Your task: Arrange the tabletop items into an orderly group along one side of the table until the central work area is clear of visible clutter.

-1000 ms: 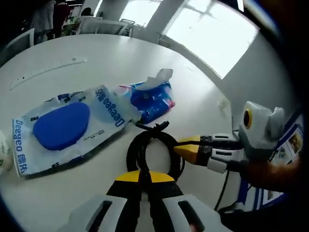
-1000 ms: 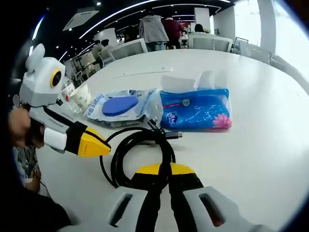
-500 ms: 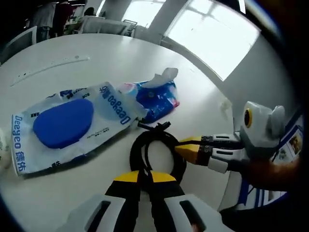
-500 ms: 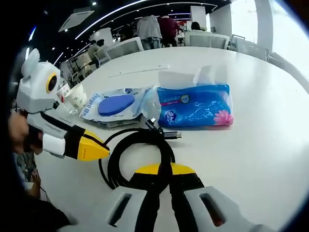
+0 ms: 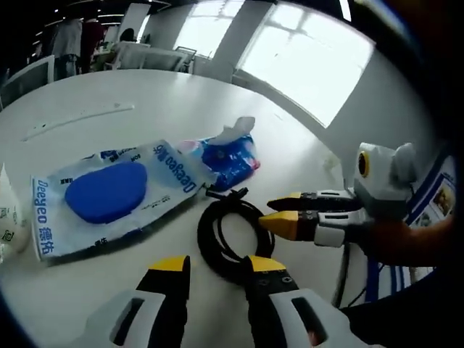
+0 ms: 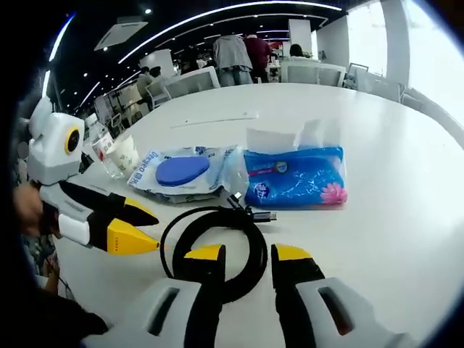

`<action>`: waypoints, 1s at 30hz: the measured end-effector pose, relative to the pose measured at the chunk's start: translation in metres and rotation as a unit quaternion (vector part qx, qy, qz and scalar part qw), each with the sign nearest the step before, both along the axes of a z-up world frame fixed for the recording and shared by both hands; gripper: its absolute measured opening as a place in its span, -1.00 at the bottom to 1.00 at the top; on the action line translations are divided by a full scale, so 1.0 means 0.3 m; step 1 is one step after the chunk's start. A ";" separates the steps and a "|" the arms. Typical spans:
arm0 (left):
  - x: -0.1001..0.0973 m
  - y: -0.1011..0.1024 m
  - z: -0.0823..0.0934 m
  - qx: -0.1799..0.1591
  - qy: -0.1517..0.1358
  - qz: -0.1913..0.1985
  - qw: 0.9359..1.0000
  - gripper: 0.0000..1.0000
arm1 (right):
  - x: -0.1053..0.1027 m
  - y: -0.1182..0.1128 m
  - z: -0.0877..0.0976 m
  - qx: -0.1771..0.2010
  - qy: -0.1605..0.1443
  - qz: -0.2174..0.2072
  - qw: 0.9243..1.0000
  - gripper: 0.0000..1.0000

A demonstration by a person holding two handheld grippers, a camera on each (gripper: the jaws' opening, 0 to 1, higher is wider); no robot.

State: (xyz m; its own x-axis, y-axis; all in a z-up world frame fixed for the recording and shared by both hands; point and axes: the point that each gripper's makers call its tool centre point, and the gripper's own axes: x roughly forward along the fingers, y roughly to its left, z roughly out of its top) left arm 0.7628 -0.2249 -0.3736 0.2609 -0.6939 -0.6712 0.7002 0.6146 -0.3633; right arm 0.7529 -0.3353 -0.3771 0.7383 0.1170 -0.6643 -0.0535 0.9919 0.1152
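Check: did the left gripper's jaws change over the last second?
Yes. The left gripper, earlier shut on the black cable, now stands open with a clear gap, its tips just short of the coil, which lies loose beside the wipes pack.

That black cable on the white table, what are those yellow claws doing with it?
A person holds a claw in each hand, tidying a round white table. Both the left claw and the right claw are open, just off the coiled black cable, which lies loose on the table. Behind it sit a wet-wipes pack and a blue tissue pack.
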 end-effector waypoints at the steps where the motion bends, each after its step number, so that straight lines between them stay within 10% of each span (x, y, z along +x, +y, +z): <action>1: -0.004 0.010 0.008 -0.002 -0.003 0.002 1.000 -0.42 | 0.000 0.004 0.015 0.002 -0.004 0.003 1.000 -0.45; 30: -0.009 0.570 0.262 -0.001 -0.101 0.140 0.985 0.29 | -0.036 0.045 0.231 0.004 -0.065 0.065 0.996 0.60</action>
